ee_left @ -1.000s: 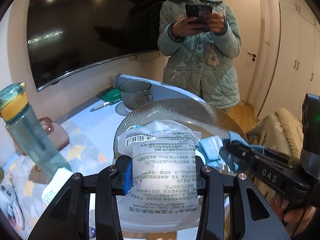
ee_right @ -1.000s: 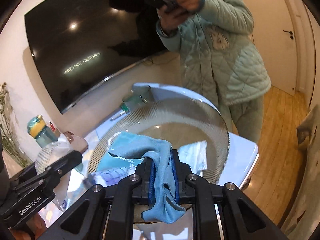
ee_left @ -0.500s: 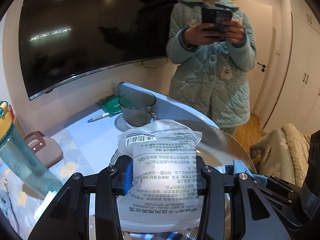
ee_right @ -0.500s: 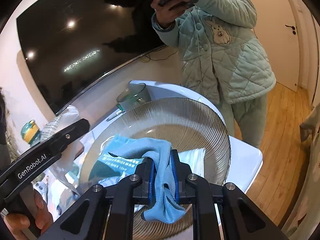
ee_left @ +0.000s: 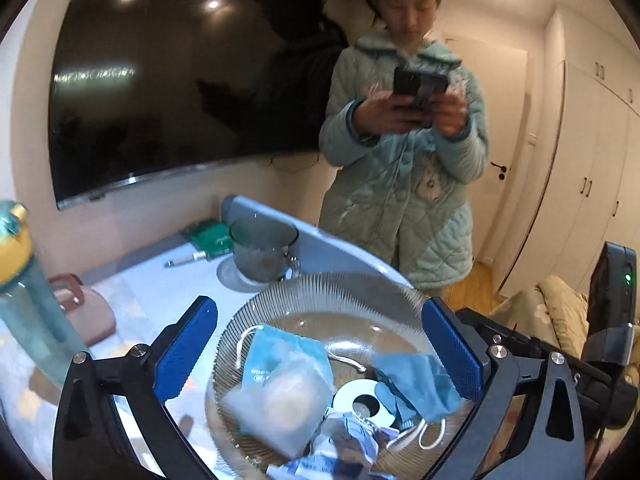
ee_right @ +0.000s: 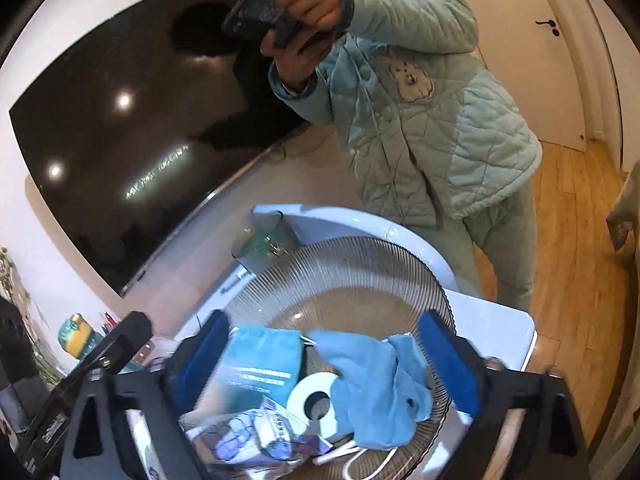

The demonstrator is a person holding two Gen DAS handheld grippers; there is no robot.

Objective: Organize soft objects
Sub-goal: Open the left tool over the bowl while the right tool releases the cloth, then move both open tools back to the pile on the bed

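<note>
Jaws of both tools have just sprung wide, so the left gripper (ee_left: 320, 354) has let its clear plastic sponge packet (ee_left: 280, 408) drop into the ribbed glass bowl (ee_left: 320, 292) below its spread fingers, and the right gripper (ee_right: 324, 364) has freed the light blue cloth (ee_right: 376, 388) there too. Both drops look done. Counted in the bowl: one packet, one cloth, one white tape ring (ee_right: 316, 402), one crumpled printed wrapper (ee_right: 244, 436).

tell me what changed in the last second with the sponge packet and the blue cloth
Both were let go. The left hand-held gripper has just opened its jaws, and the sponge packet now lies in the ribbed glass bowl. The right hand-held gripper has opened too, dropping the blue cloth there. The glass mug stayed put.
</note>
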